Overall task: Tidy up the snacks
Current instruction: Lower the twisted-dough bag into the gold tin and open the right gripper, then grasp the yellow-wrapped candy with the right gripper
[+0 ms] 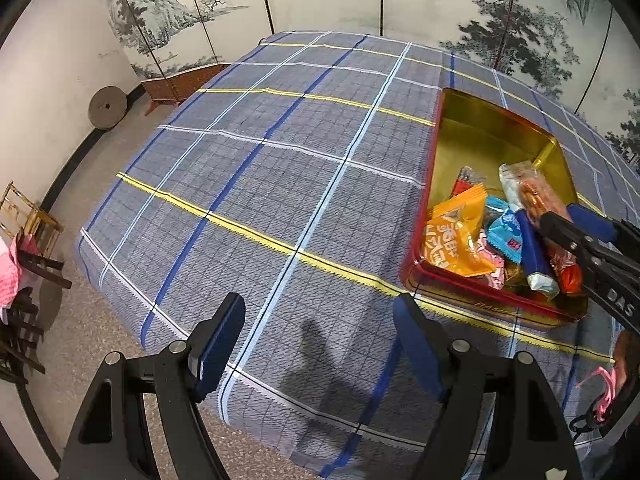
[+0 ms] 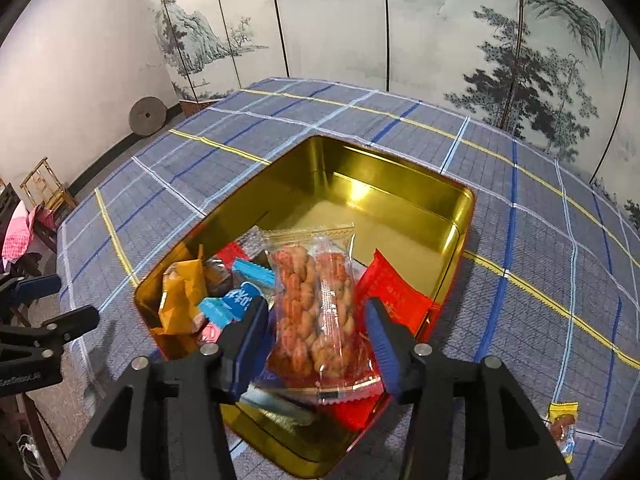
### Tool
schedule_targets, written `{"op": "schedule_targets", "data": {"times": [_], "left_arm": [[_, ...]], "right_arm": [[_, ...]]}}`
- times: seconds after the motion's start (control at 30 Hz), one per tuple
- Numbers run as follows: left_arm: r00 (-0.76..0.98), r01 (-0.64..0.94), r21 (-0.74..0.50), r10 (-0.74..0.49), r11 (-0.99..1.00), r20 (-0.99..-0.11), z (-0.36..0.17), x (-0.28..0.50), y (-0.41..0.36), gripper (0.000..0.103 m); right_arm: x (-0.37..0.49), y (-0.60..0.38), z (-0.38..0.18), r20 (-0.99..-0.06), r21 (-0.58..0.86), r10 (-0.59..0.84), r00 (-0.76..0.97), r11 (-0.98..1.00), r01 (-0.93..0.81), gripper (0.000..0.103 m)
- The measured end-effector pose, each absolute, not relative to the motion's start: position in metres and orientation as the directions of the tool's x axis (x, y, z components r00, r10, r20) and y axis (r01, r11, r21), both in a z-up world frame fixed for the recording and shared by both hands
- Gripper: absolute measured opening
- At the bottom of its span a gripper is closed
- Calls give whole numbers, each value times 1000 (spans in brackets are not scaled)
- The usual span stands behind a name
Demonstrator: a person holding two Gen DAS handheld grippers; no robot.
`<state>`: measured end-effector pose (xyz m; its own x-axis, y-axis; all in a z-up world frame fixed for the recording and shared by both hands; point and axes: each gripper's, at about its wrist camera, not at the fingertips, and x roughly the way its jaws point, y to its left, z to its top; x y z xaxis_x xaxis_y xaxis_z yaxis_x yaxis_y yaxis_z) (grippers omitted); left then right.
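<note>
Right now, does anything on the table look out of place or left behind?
Yes. One small yellow-topped snack packet lies alone on the plaid tablecloth, outside the gold tin, while the other snacks are piled inside. The clear peanut packet sits atop that pile between the right gripper pads.

White letters "DAS" can be read on the black arm of the right gripper [image 1: 576, 222], at the right edge of the left wrist view. On the front wall of the red tin [image 1: 500, 300] stand dark letters "BAM", and the rest of this word is too small to read. The orange packet [image 1: 456, 240] carries large white Chinese characters, which I cannot read with certainty. The light blue packet [image 1: 506, 236] has a small red mark with characters, too small to tell. In the right wrist view, the left gripper [image 2: 44, 300] has a pale line of print on its black body, blurred and not legible.
</note>
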<state>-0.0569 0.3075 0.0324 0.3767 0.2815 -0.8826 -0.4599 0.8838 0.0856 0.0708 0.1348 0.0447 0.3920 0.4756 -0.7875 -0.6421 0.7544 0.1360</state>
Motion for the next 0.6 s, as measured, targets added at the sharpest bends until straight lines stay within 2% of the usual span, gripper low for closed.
{"op": "schedule_targets", "data": {"times": [0.27,0.6], "left_arm": [[399,-451,68,270,890,-876,38,-51,300,73],[423,-384,68,241,921,-873,42,-38,270,73]], "right_arm": [[60,82,68,-736,163,514,440,766,-622,52],[90,-33,37,-822,69,291,489,904,-421,52]]}}
